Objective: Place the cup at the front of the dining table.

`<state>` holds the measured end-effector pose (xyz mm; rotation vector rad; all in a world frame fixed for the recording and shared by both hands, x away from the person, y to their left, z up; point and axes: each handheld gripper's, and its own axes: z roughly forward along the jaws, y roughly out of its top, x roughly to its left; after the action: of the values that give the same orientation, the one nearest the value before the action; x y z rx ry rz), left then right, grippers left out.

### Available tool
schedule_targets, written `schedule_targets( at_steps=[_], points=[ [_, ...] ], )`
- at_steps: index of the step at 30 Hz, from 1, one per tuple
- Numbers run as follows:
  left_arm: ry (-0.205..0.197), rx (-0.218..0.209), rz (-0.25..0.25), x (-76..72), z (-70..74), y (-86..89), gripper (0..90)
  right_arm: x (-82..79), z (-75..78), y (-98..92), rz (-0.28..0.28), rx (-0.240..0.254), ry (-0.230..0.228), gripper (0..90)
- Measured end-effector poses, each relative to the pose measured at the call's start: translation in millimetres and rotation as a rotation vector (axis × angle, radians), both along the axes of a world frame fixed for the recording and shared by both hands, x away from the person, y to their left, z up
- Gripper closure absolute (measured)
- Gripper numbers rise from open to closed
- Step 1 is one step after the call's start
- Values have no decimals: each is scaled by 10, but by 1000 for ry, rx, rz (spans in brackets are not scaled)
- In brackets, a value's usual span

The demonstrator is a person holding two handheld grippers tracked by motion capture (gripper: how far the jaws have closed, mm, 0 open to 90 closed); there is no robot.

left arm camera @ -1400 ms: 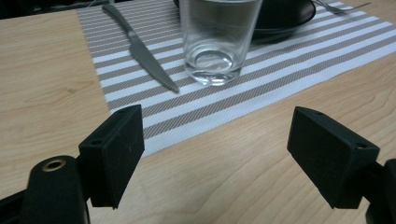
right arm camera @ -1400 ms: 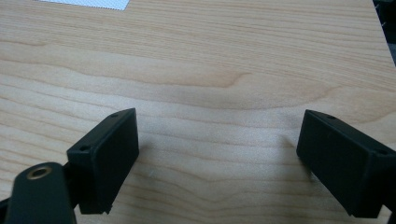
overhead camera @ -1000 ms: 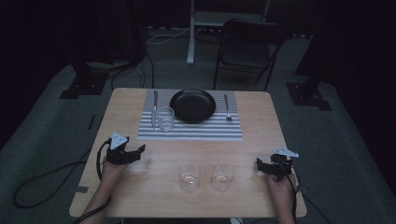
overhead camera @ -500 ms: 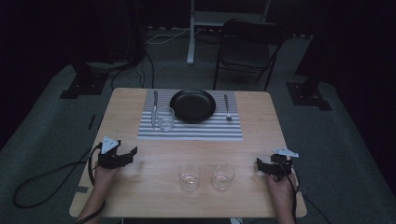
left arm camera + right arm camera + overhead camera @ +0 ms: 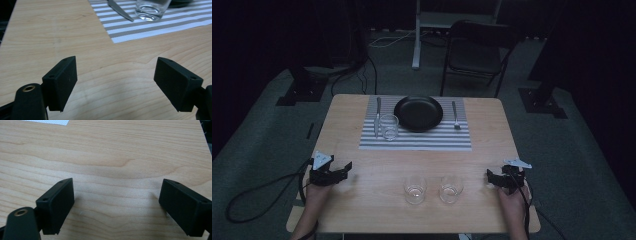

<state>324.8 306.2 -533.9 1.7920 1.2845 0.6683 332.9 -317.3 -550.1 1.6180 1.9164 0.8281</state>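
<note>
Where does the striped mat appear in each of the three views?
High view: mat at table centre, under the plate.
Left gripper view: top right, past the left claw, which is open.
Right gripper view: corner at the top edge.
Shared landmark: the mat's near edge.

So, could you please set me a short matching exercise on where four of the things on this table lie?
Things:
1. round black plate
2. metal knife
3. metal fork
4. two clear glasses standing side by side

Places:
A. right end of the striped placemat
B. bare wood near the table's front edge
C. middle of the placemat
D. left end of the placemat, beside a third glass

Pairs: 1-C, 2-D, 3-A, 4-B
</note>
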Motion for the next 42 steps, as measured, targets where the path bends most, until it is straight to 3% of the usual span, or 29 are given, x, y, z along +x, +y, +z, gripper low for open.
schedule_targets(
  at_steps=[13,19,26,34,42],
  points=[
    [2,8,42,-117,-32,73,195,0,0,0,0,0,0,124],
    [11,0,37,-162,-15,105,195,0,0,0,0,0,0,124],
    [24,23,51,-234,-32,157,195,0,0,0,0,0,0,124],
    [19,17,54,-290,-21,173,195,0,0,0,0,0,0,124],
    [50,66,39,-356,-55,99,195,0,0,0,0,0,0,124]
  ],
)
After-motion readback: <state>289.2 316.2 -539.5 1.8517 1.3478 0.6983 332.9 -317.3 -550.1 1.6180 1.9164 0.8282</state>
